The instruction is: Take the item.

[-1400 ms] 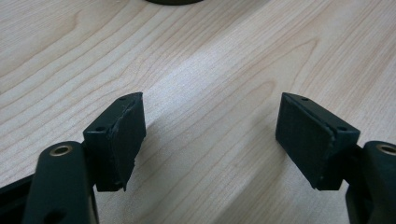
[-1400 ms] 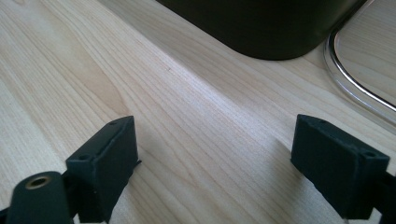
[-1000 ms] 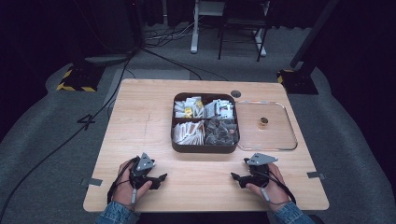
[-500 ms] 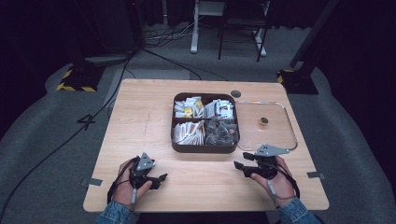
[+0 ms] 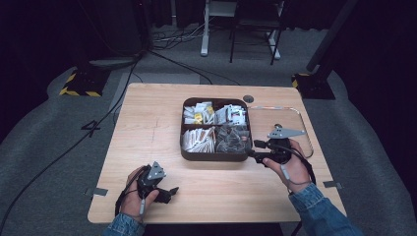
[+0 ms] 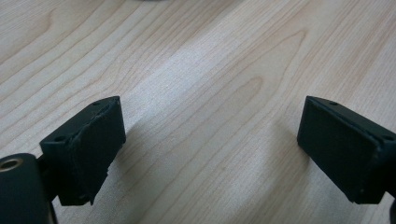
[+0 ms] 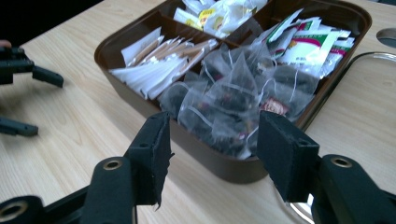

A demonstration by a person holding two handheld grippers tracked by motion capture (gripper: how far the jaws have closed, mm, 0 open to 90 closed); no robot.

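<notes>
The desk [image 5: 147,123] carries a brown four-compartment tray [image 5: 215,156] just ahead of the right tool [image 7: 212,142], whose jaws stand apart, lifted since a second ago toward the pyramid tea bags [image 7: 233,98]; judged an approach, the next move calls for descending onto one bag; the left tool [image 6: 210,144] rests, jaws apart, unmoved.

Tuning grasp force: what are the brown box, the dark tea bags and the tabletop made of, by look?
Brown box: likely moulded plastic, smooth with rounded walls and a soft sheen.
Dark tea bags: translucent mesh, probably nylon; contents show through, strings attached.
Tabletop: light wood or wood-look laminate, matte, with visible grain.
</notes>
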